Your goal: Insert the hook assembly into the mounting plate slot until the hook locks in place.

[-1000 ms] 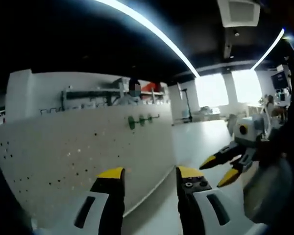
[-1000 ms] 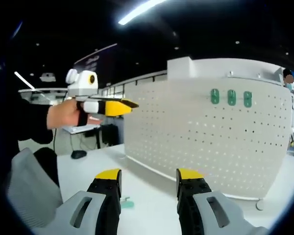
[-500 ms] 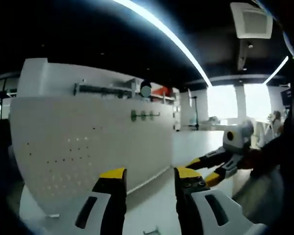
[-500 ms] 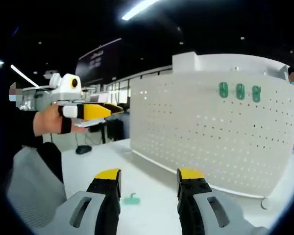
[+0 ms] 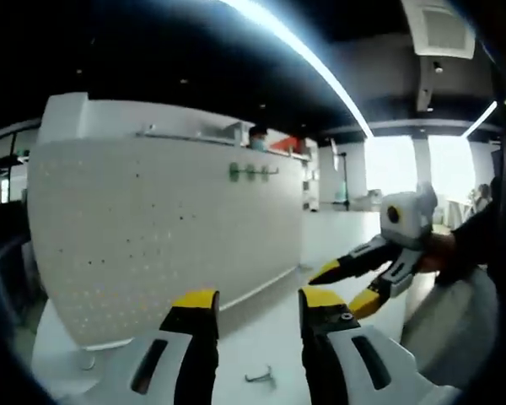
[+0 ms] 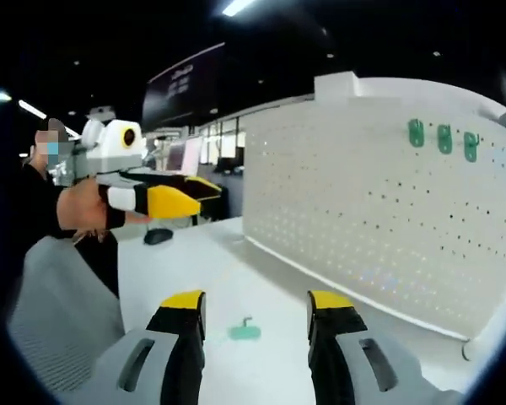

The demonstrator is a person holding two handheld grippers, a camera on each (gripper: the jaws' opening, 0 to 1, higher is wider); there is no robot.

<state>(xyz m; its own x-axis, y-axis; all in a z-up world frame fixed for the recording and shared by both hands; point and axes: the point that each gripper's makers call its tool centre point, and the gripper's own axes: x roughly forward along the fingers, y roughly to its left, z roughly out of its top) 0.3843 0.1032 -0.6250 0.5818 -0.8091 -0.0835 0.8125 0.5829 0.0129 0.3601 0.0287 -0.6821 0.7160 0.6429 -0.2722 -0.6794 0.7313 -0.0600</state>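
A white pegboard mounting plate [image 5: 169, 228] [image 6: 379, 219] stands upright on the white table [image 5: 261, 346]. Three green hooks [image 5: 250, 171] [image 6: 443, 137] hang in a row near its top. One loose hook assembly [image 6: 244, 331] [image 5: 260, 377], green in the right gripper view, lies flat on the table in front of the board, between and below both grippers' jaws. My left gripper [image 5: 257, 299] [image 6: 215, 190] is open and holds nothing. My right gripper [image 6: 257, 299] [image 5: 344, 288] is open too, empty, its jaws well above the loose hook.
A person's hand [image 6: 84, 211] holds the left gripper, with a grey sleeve [image 6: 59, 312] below it. The pegboard's foot [image 6: 471, 348] rests at the table's right. A dark object [image 6: 158, 236] lies on the far table. Bright windows [image 5: 405, 164] sit behind.
Both views have swung and dipped a little, so the loose hook on the table now appears in the left gripper view and sits nearer centre in the right. Both grippers stay open.
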